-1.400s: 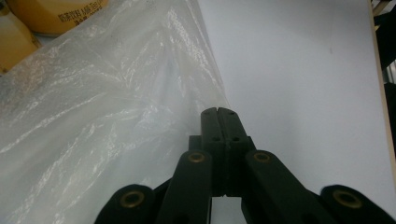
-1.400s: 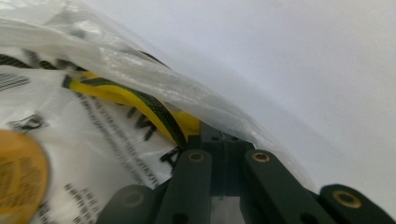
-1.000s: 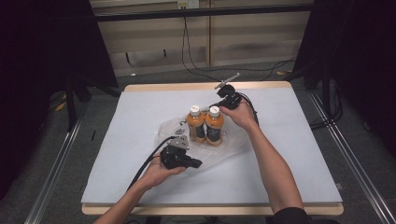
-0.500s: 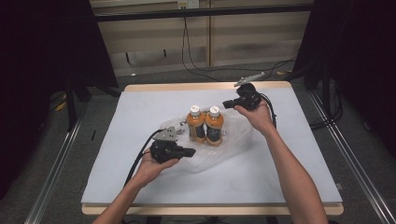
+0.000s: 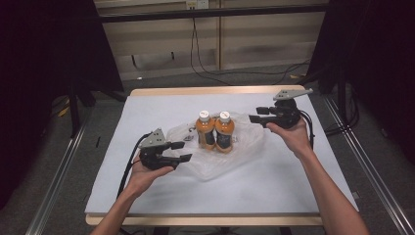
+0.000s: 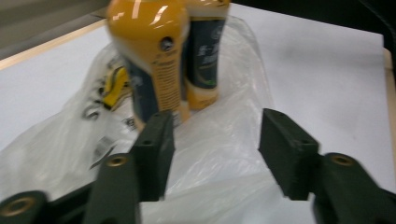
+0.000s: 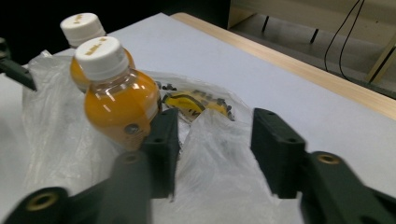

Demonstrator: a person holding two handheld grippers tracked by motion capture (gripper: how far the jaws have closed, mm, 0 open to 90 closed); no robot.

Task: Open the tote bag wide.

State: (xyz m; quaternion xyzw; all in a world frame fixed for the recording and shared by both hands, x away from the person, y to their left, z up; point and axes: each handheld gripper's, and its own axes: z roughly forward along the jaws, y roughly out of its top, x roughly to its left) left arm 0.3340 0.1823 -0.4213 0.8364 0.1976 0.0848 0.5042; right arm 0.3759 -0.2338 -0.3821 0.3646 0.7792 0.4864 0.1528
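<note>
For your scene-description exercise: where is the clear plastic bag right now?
In the high view, the plastic bag lies spread mid-table under the two orange bottles, between the left gripper and right gripper.

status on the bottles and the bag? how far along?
Done: two orange bottles stand upright, side by side, on the flattened clear plastic bag. In hand: nothing; the left hand-held gripper and right hand-held gripper have just been opening, jaws empty. Left: the bag lies flat, not around them.

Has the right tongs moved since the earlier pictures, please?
Yes. The right tongs, jaws just opened with nothing between them, has drawn rightward from the two bottles, toward the table's right edge.
</note>
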